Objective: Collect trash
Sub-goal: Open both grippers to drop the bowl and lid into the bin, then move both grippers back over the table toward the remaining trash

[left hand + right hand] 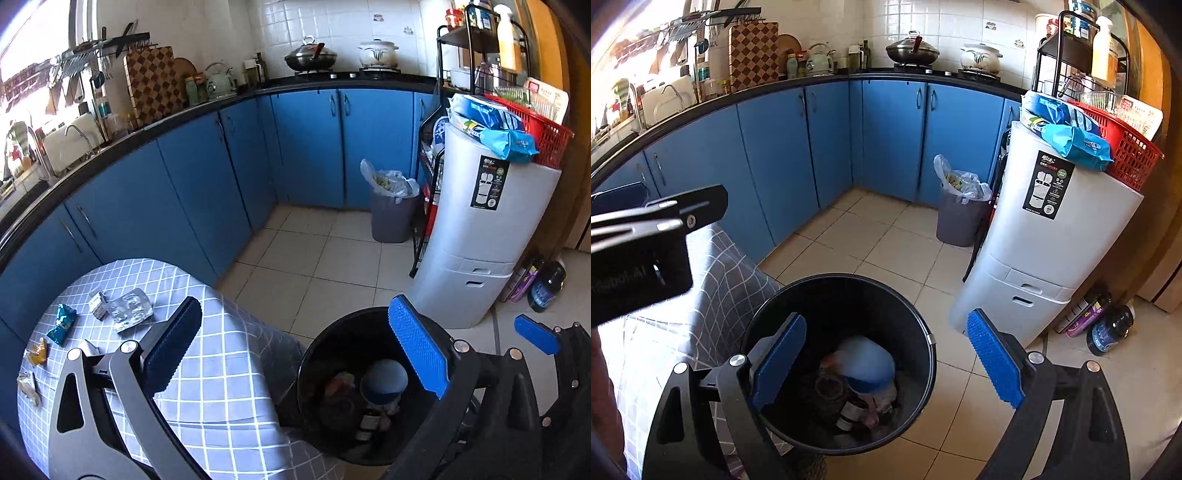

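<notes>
A: Left wrist view first, from left to right. On the checked tablecloth [229, 373] 4 or 5 small pieces of trash lie: a pale wrapper [27, 387] and a yellow wrapper [38, 350] at the edge, a teal wrapper [62, 323], then a small carton [99, 303] touching a clear blister pack [131, 308]. The left gripper [295, 362] stands wide with nothing between its pads, partly above the black bin [314, 354].

B: And the right gripper [890, 362]?

A: Also wide and empty, above the same bin. Inside, a blue and white cup [866, 363] and dark rubbish already lie.

B: So how to do the next pick well?

A: I think the blister pack is nearest. It is flat and slippery, so the pads should come low over the cloth and close on its edge, without pinching the cloth.

B: Anything in the way?

A: The 2 grippers are near each other over the bin, so one should move aside first. Further right, a grey bin [393, 218] with a bag and a white cabinet [480, 236] stand well apart.
</notes>
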Motion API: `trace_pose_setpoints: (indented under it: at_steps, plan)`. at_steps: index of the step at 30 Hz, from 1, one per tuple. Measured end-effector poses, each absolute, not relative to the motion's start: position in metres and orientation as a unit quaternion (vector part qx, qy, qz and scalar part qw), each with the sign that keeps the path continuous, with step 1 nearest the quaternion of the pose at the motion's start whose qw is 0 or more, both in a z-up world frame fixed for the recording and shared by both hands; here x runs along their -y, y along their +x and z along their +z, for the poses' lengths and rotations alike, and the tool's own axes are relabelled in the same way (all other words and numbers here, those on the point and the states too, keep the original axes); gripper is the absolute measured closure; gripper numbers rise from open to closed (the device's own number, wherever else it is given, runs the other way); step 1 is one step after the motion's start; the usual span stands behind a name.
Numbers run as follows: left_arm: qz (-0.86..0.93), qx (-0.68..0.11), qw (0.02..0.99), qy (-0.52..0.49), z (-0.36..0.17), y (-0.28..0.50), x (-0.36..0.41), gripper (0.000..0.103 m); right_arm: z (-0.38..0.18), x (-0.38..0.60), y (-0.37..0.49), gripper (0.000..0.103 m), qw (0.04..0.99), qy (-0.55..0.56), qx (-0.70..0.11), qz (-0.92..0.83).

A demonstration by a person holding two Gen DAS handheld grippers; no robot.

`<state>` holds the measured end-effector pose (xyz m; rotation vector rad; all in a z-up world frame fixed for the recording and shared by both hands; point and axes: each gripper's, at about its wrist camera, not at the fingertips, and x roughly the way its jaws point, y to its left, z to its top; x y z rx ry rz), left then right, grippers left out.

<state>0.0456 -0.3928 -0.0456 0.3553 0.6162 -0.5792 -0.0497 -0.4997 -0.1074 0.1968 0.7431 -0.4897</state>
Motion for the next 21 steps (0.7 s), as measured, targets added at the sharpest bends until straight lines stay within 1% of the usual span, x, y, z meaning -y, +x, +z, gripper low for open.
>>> trace_pose_setpoints:
  at_steps: [12,21]
  plan:
    - [-0.272,-0.288,0.904,0.16,-0.034,0.039,0.366,0.003,-0.092,0.483,-0.05,0.016,0.905,0.083,-0.346,-0.234]
    - [-0.235,-0.282,0.92,0.137,-0.019,0.048,0.317,0.003,-0.077,0.452,-0.031,0.016,0.914,0.08,-0.342,-0.206]
